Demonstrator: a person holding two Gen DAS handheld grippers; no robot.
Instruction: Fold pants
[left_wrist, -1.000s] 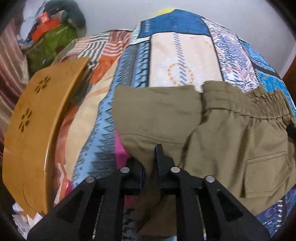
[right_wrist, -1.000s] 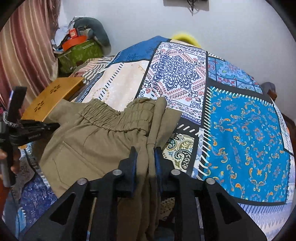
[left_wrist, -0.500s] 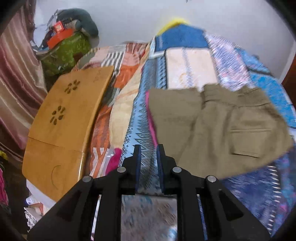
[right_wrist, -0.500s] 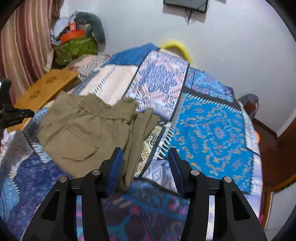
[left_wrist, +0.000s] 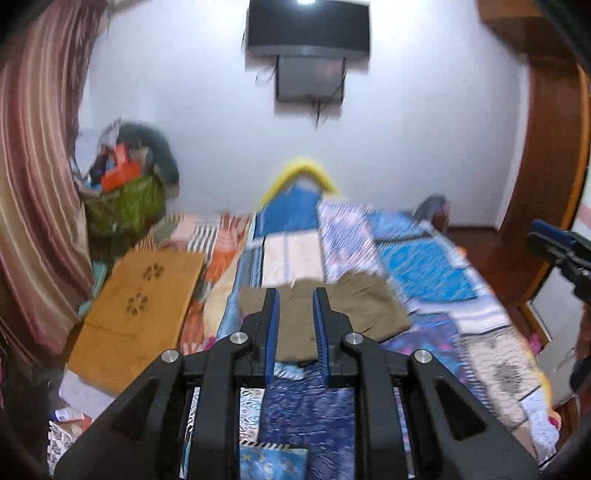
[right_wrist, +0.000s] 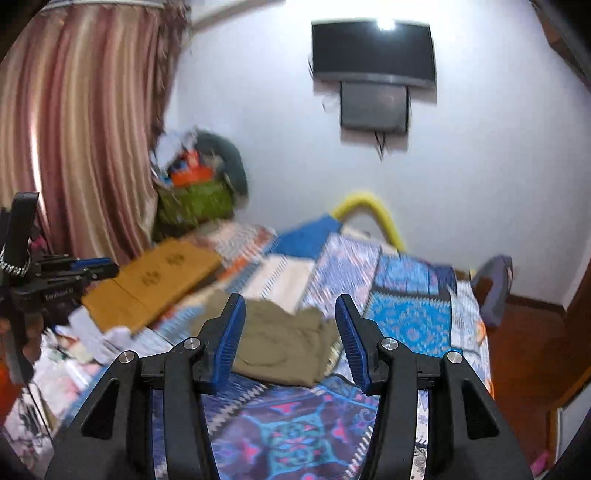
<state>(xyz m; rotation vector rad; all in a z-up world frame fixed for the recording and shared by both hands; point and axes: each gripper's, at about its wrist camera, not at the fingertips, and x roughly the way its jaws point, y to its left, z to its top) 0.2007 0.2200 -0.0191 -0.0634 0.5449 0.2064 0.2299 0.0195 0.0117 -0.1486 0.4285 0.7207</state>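
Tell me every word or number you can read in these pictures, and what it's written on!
White lettering on the left gripper, seen in the right wrist view: too blurred to read for sure.
Small packets on the floor, left wrist view: print too small and blurred.
Wall television, wooden board, pants, patchwork bedspread: no words or numbers, only patterns.

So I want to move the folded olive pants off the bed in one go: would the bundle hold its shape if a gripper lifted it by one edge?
Probably not. The pants are soft cloth lying in loose layers, so they would likely droop and unfold. They look light. Pushed across the patterned bedspread, they would more likely bunch than slide.
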